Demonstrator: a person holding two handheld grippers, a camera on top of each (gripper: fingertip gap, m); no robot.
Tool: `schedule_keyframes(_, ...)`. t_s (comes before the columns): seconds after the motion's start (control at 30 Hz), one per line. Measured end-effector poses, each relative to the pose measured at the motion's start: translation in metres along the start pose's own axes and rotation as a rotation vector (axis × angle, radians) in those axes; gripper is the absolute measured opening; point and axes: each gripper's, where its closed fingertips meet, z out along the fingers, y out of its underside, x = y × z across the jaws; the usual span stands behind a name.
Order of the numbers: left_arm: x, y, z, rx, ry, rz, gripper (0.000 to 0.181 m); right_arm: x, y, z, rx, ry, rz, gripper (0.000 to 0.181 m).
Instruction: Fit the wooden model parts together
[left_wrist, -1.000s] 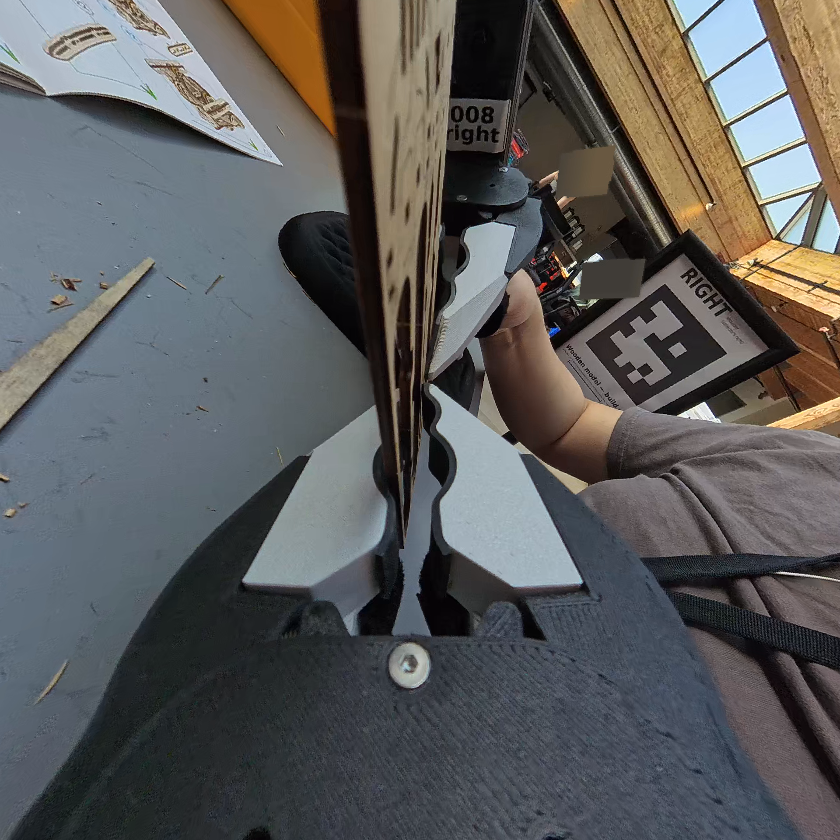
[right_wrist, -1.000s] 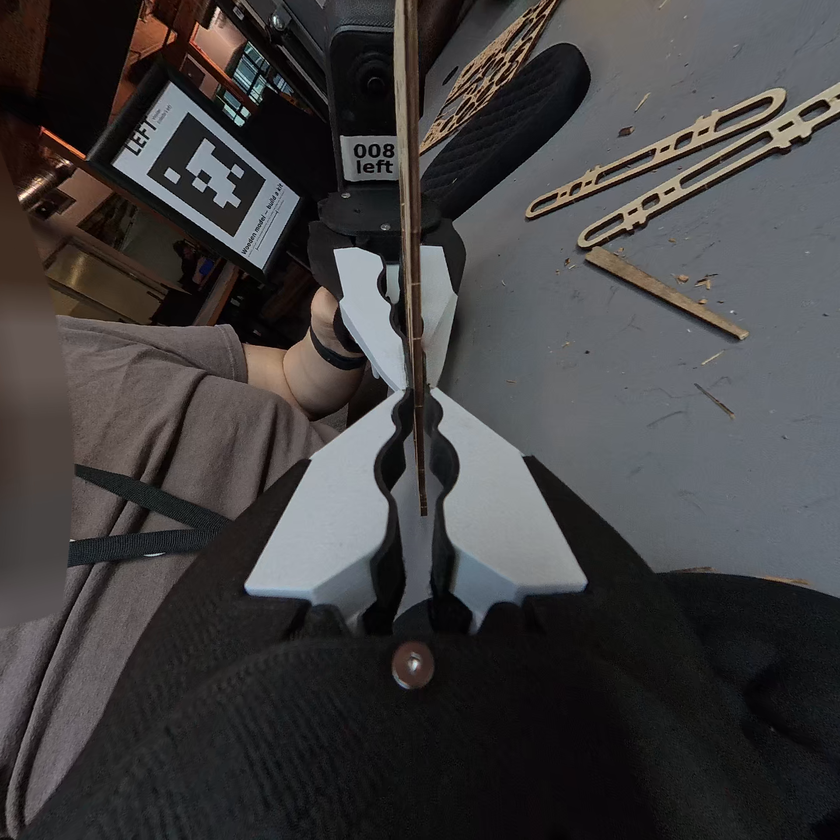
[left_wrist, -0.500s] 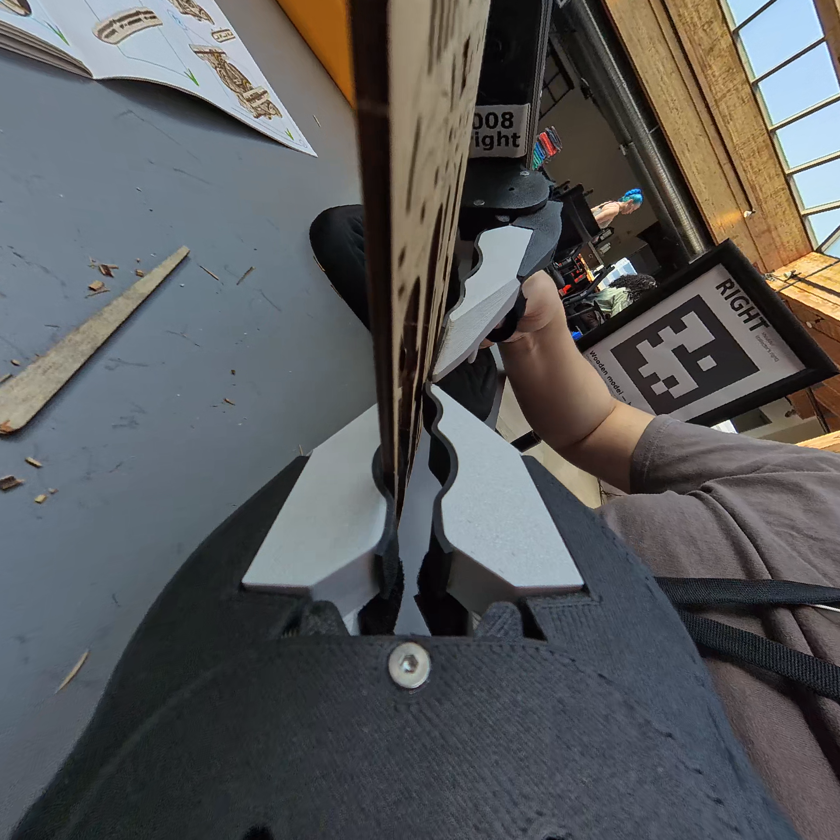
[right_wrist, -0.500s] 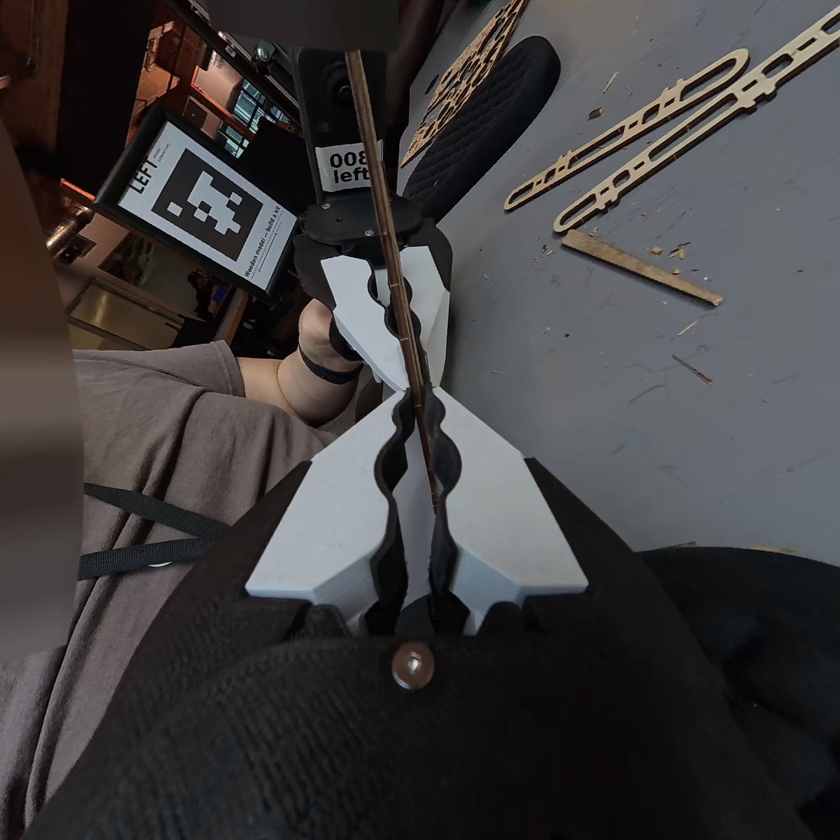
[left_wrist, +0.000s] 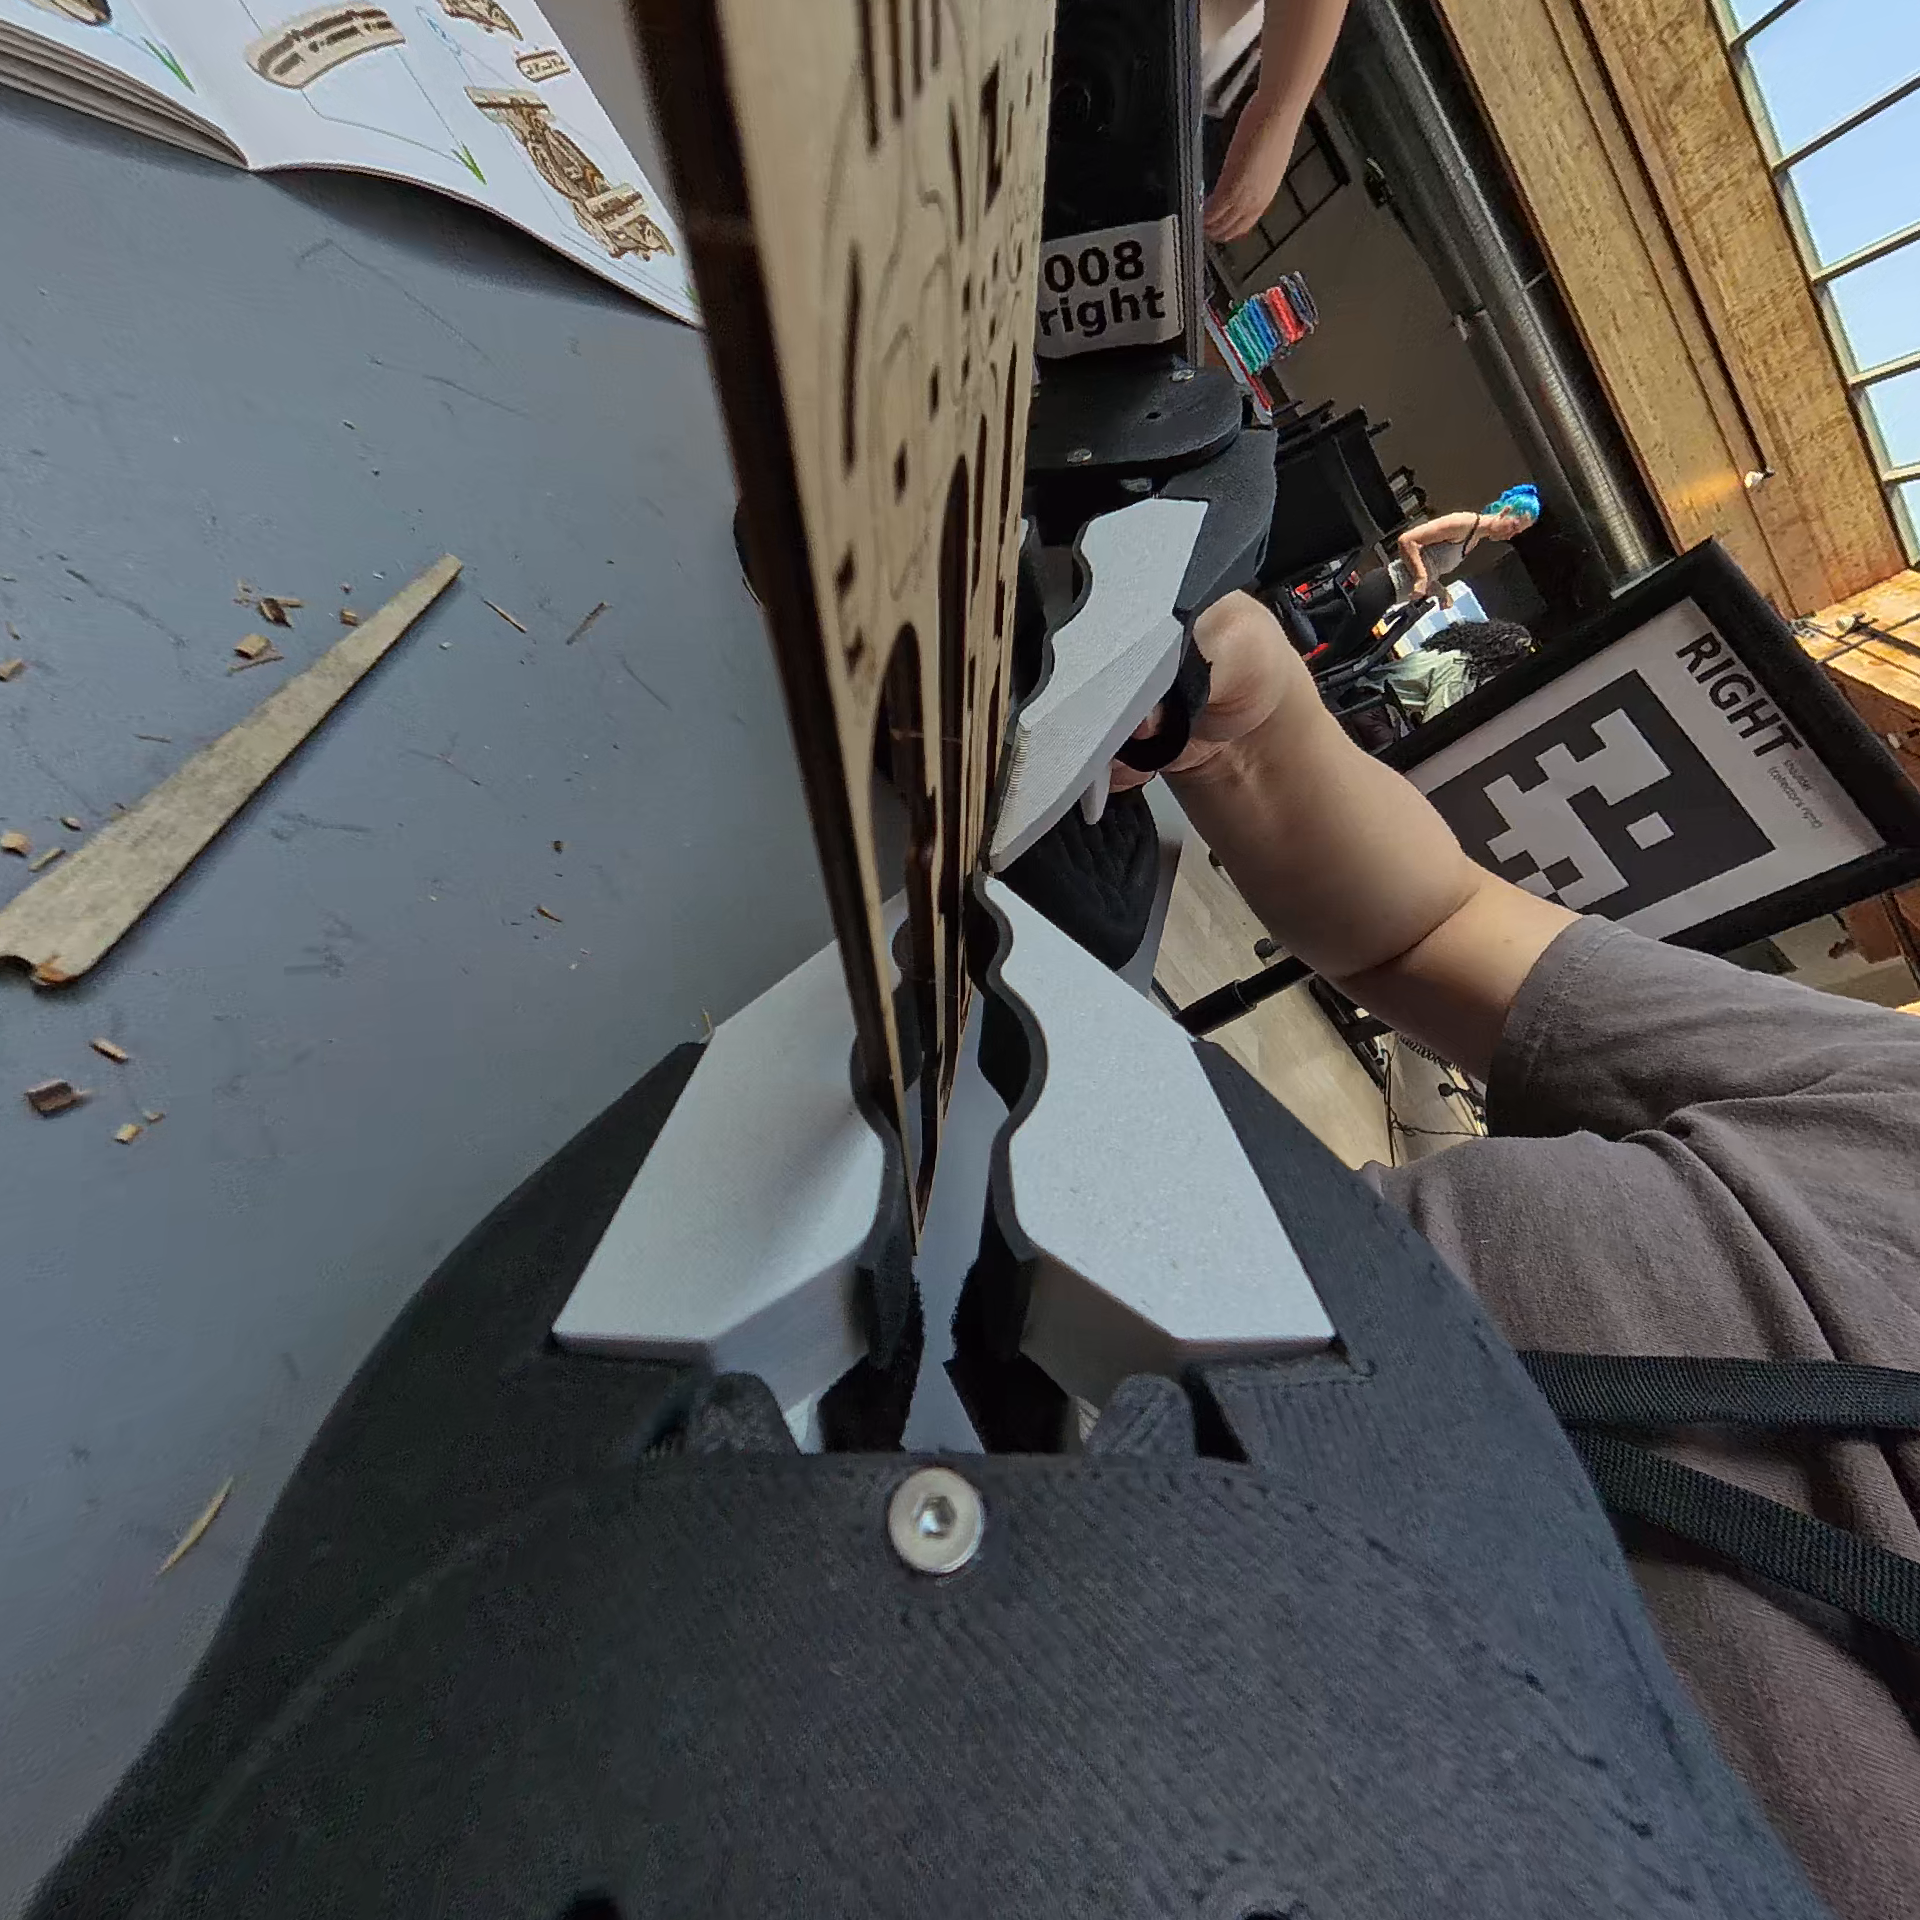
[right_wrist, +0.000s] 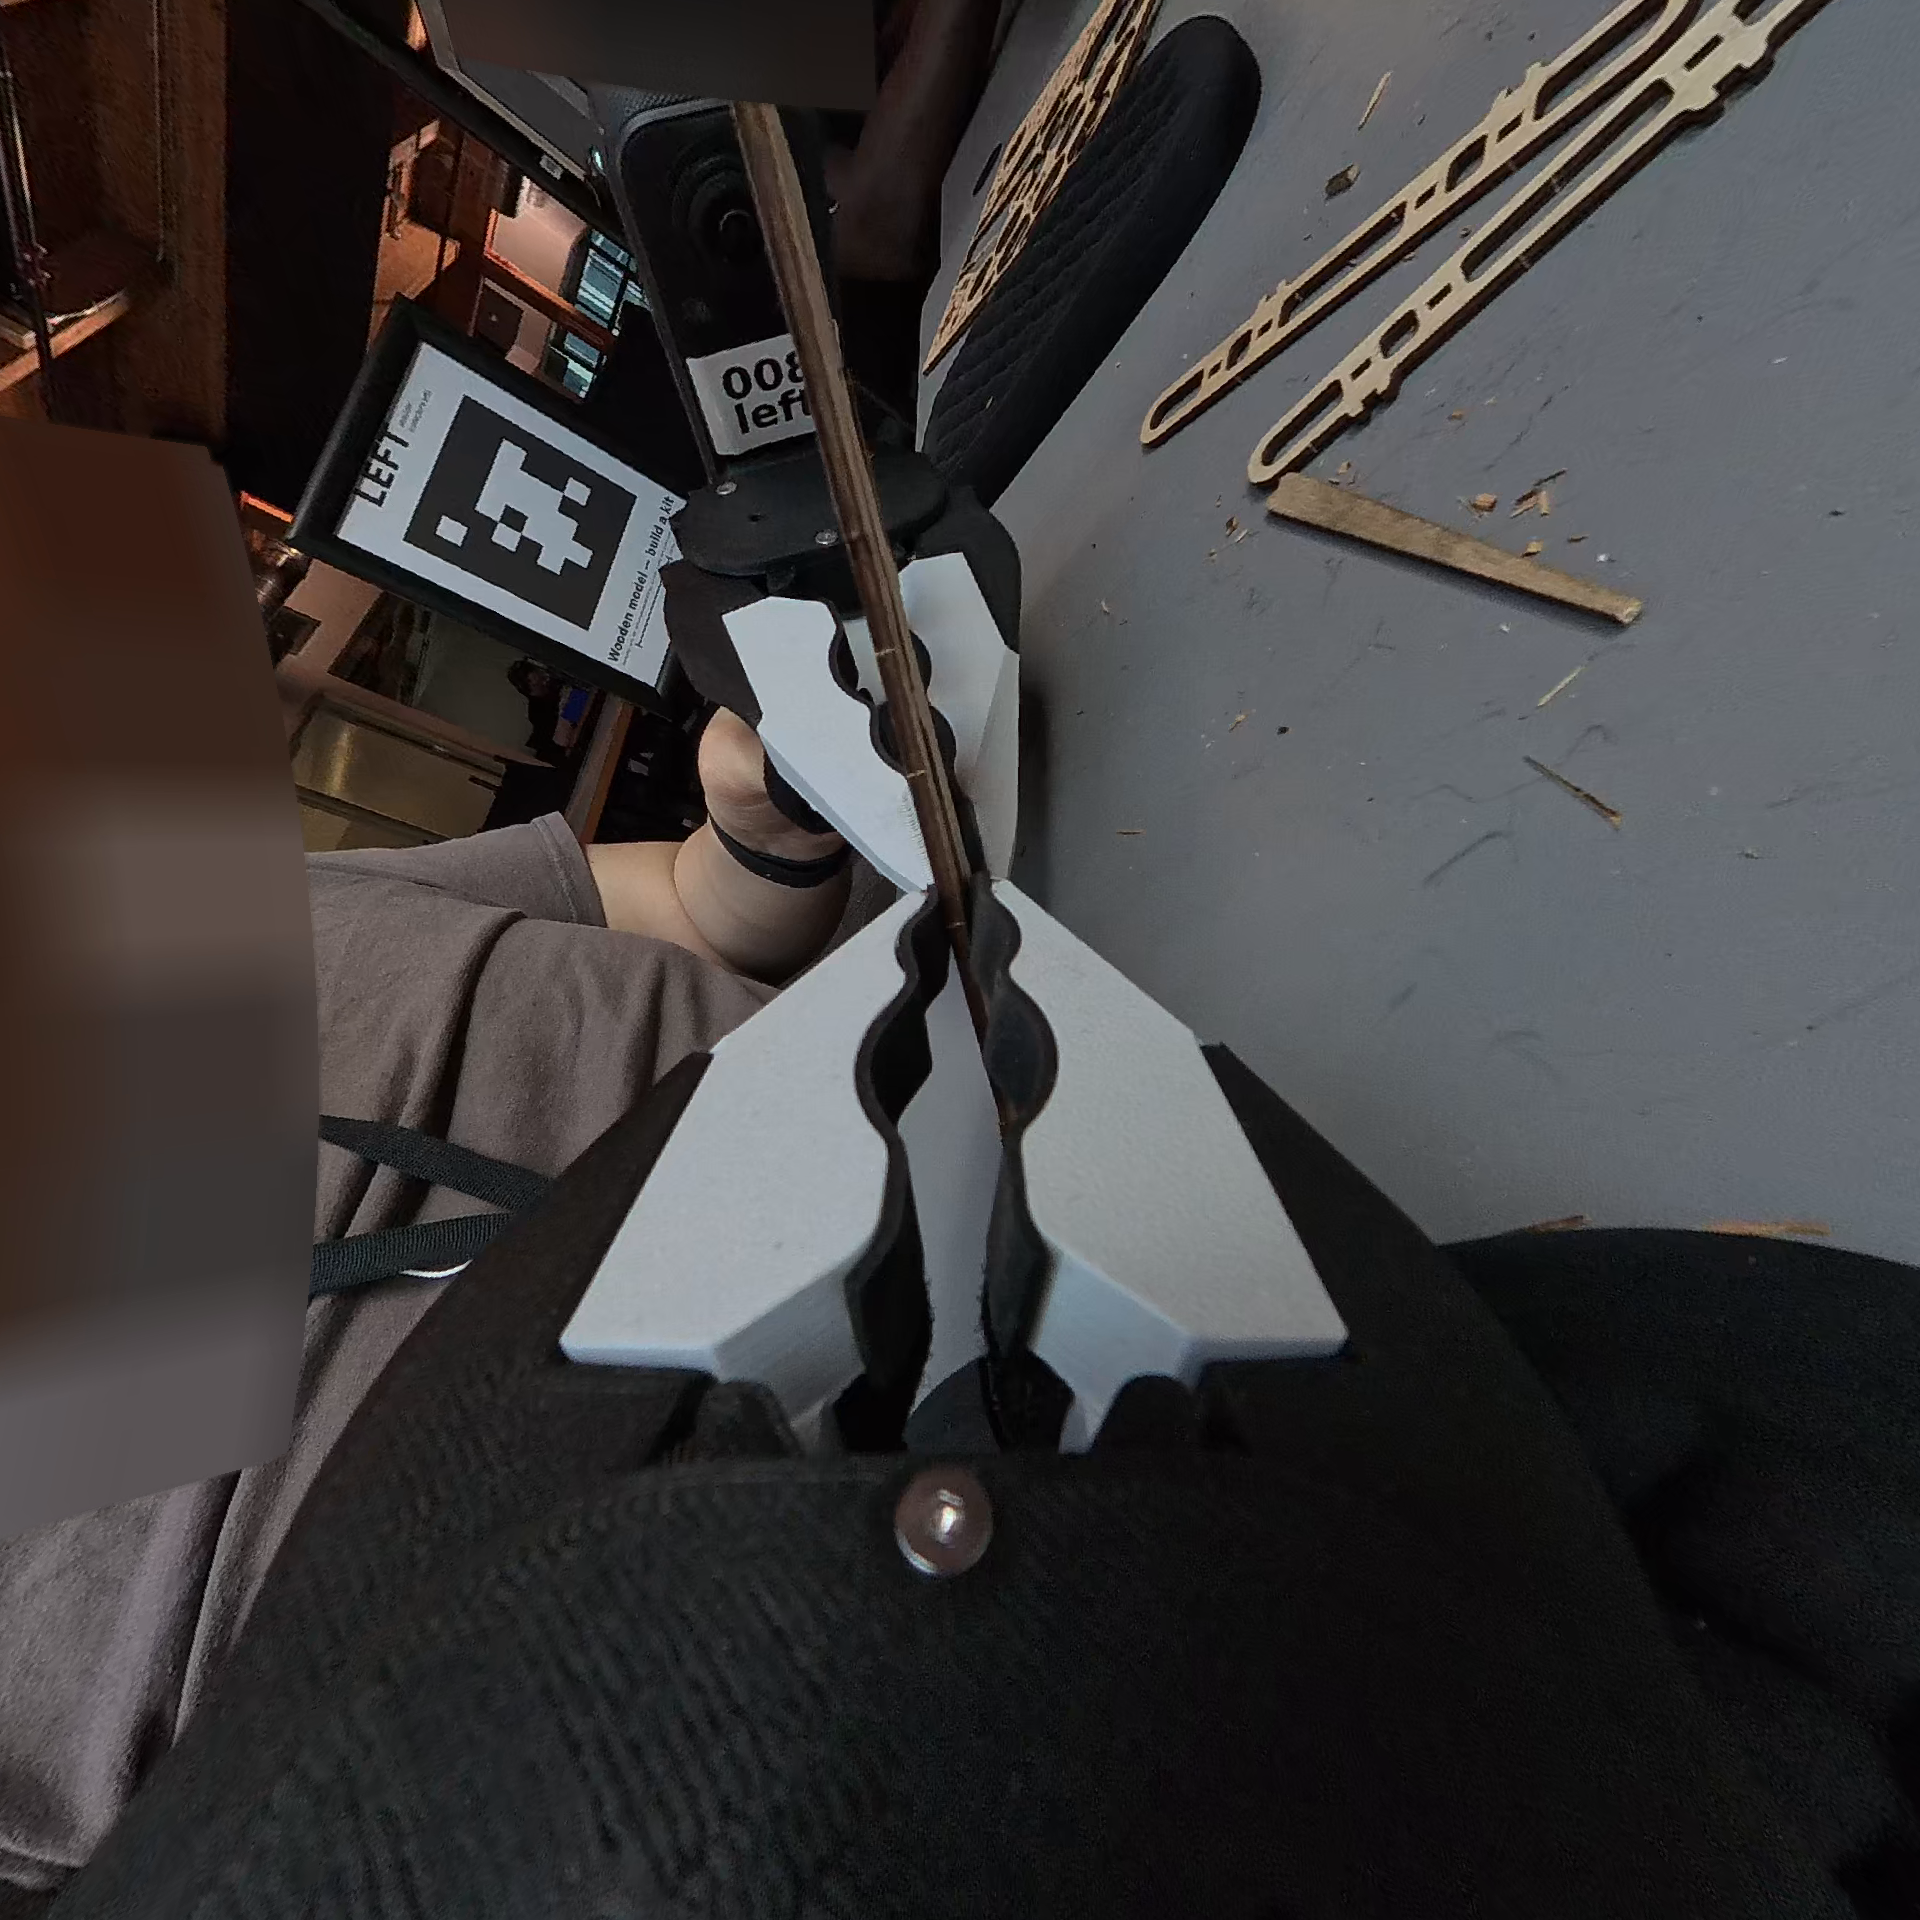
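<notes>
Both grippers meet nose to nose above a grey table (left_wrist: 312, 520), sharing one thin laser-cut wooden sheet (left_wrist: 894, 416) held on edge between them.

Left gripper (left_wrist: 940, 1049): its pale fingers (left_wrist: 748, 1174) are drawn in on the sheet's lower edge; the wood lies against the left finger's wavy dark pad, and a narrow gap shows beside the right one. The sheet rises steeply out of this claw, its burnt cut lines and dark slots facing the right finger.

Right gripper (right_wrist: 951, 987): the sheet is seen edge-on as a dark thin line, running aslant between the fingers (right_wrist: 748, 1174) and pressed against the right-hand pad — the left pad stands clear of it. Whether this claw is truly clenched on the wood or only resting against it, I cannot tell.

In the right wrist view the left gripper sits farther off, its two white fingers flanking the same sheet. In the left wrist view the right gripper appears behind the sheet, with a bare forearm (left_wrist: 1340, 831) and a grey-brown sleeve (left_wrist: 1662, 1143) beyond it.

On the table lie other pieces: two long slotted wooden strips (right_wrist: 1455, 260) side by side, a plain flat offcut (right_wrist: 1455, 545) just below them, another offcut (left_wrist: 208, 790) near scattered wood chips, and an open instruction booklet (left_wrist: 416, 114) at the far edge. A perforated wooden panel (right_wrist: 1039, 156) rests on a black quilted pad (right_wrist: 1122, 239).
</notes>
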Motion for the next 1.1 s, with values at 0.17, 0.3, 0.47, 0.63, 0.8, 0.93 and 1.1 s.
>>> schedule_keyframes(0.17, 0.002, 0.000, -0.001, -0.001, 0.021, 0.002, 0.000, -0.001, 0.000, 0.000, 0.003, 0.024, -0.042, 0.001)
schedule_keyframes(0.3, 0.006, -0.002, -0.004, 0.019, 0.040, 0.011, 0.000, 0.001, 0.006, 0.002, -0.049, 0.068, -0.088, 0.005)
schedule_keyframes(0.47, 0.009, -0.010, -0.011, 0.083, 0.062, 0.017, 0.000, -0.002, 0.014, 0.005, -0.107, 0.079, -0.137, 0.005)
schedule_keyframes(0.63, 0.018, -0.014, -0.015, 0.129, 0.101, 0.054, 0.002, -0.015, 0.010, 0.004, -0.072, -0.005, -0.132, 0.000)
schedule_keyframes(0.8, 0.027, -0.002, -0.009, 0.055, 0.127, 0.087, 0.002, -0.024, 0.003, 0.001, 0.003, -0.057, -0.108, 0.000)
schedule_keyframes(0.93, 0.030, -0.001, -0.009, 0.048, 0.157, 0.075, 0.000, -0.026, 0.005, 0.000, 0.007, -0.061, -0.126, 0.000)
schedule_keyframes(1.1, 0.029, -0.001, -0.009, 0.047, 0.173, 0.052, 0.000, -0.025, 0.005, 0.001, -0.002, -0.080, -0.104, 0.000)
